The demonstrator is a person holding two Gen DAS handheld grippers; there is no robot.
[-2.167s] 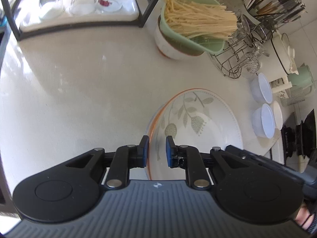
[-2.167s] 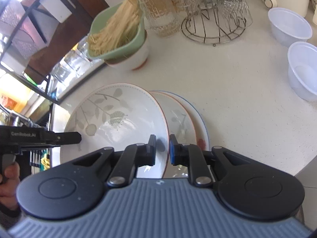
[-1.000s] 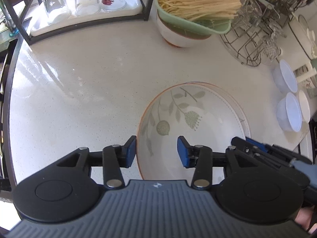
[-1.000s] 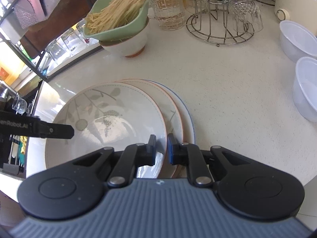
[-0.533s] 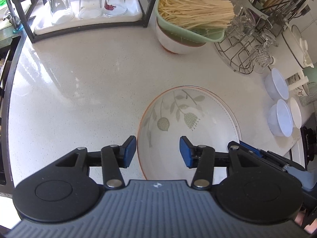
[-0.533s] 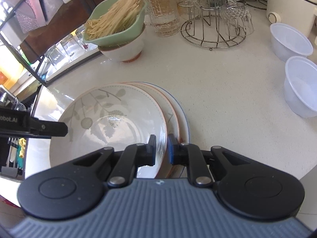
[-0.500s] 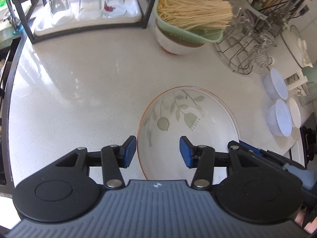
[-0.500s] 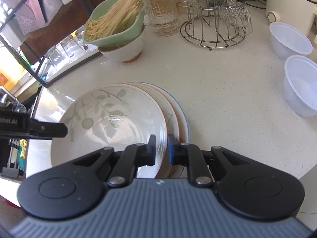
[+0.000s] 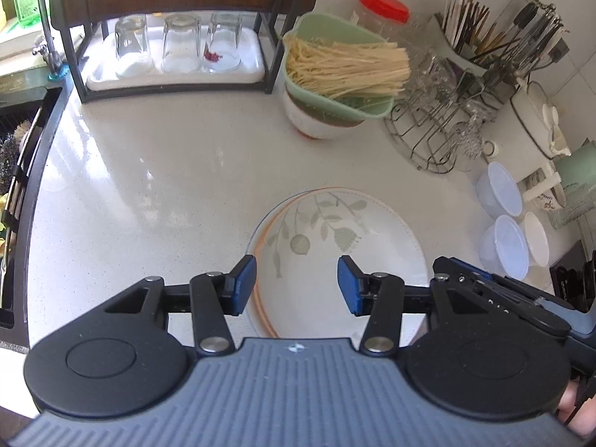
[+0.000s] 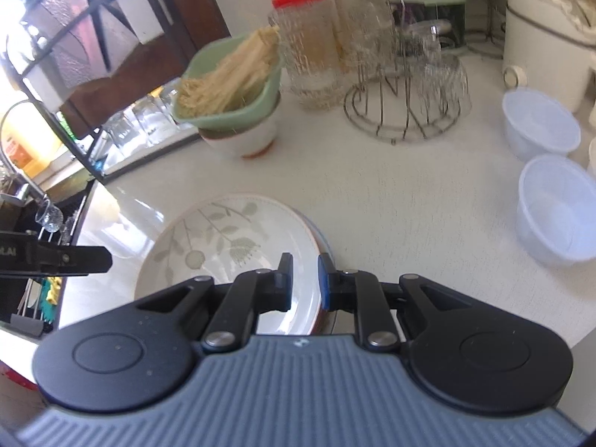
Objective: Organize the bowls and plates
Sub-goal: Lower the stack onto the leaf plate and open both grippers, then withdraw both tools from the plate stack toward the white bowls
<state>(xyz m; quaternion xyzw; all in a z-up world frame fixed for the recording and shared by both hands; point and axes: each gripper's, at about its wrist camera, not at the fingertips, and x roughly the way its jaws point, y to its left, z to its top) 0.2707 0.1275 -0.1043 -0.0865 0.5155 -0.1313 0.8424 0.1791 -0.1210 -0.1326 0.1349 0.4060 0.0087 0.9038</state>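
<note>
A stack of plates lies on the white counter; the top plate [image 9: 335,246] is white with a grey leaf pattern and also shows in the right wrist view [image 10: 223,253]. Orange and blue rims of lower plates [image 10: 322,249] peek out at its right. My left gripper [image 9: 297,285] is open above the stack's near edge, holding nothing. My right gripper [image 10: 304,283] has its jaws slightly apart over the stack's right rim, with a gap on either side of the plate edge. Two clear plastic bowls [image 10: 555,208] and a white bowl [image 9: 536,238] stand at the right.
A green bowl of dry noodles [image 9: 339,67] sits on a white bowl at the back. A wire rack with glasses [image 9: 443,126], a utensil holder [image 9: 495,41], a red-lidded jar [image 10: 305,33] and a shelf tray with three glasses [image 9: 175,48] line the back. The sink [image 9: 15,156] is at the left.
My left gripper opened, let go of the leaf plate and rose. My right gripper's jaws parted slightly off the plate rim and pulled back. The leaf plate now lies on the stack.
</note>
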